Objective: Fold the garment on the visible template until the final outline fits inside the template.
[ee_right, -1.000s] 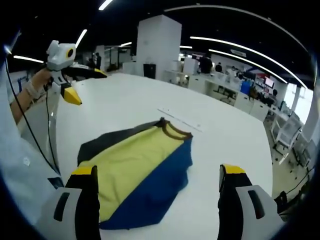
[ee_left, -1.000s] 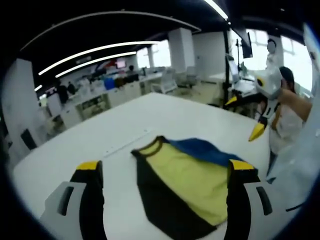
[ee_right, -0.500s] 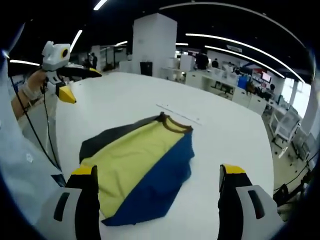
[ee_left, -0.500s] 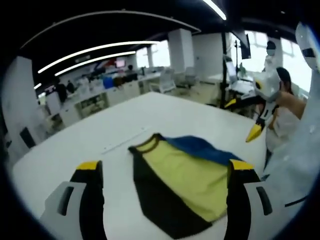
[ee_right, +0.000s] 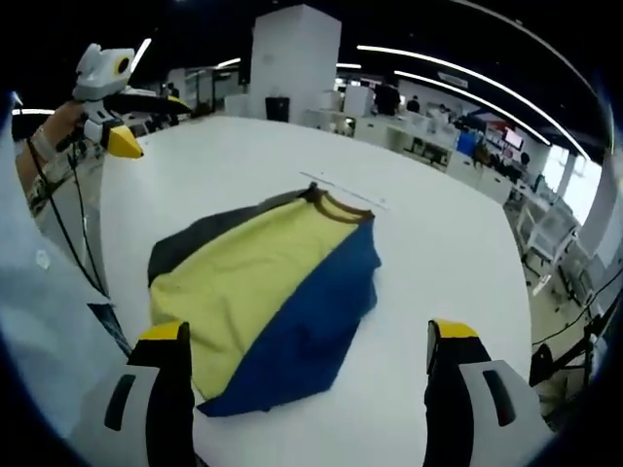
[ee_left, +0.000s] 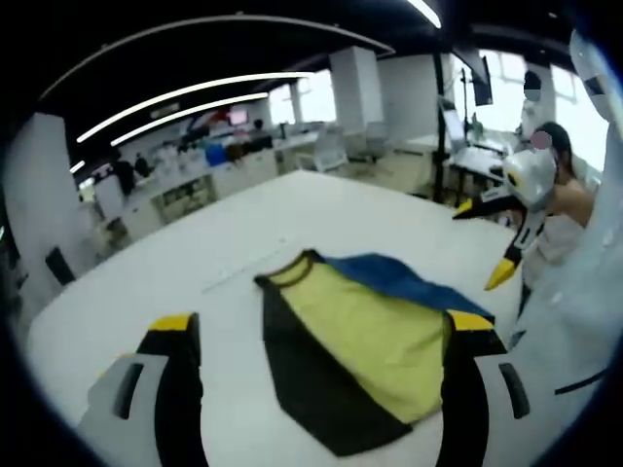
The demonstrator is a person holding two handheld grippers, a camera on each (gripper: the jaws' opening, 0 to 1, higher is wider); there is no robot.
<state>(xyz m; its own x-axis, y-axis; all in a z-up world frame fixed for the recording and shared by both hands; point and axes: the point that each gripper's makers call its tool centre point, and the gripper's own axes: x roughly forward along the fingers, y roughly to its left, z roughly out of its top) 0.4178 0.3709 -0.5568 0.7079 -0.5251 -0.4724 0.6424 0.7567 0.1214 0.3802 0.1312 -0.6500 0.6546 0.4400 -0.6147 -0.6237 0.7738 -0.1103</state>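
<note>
We see no readable writing on the garment point(ee_left: 350, 350) point(ee_right: 268, 292), lying folded on the white surface point(ee_left: 146, 302) point(ee_right: 438, 253). The left tool point(ee_left: 321, 336) and right tool point(ee_right: 310, 341) both stand apart, holding nothing.

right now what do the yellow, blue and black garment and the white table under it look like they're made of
The yellow, blue and black garment looks like soft, matte knit fabric: it lies limp with gentle wrinkles, and a ribbed-looking dark collar edges its neck. The exact fibre can't be told. The white table looks like a hard, smooth laminate or painted board with a slight sheen; that is a guess from its flat, even surface.
</note>
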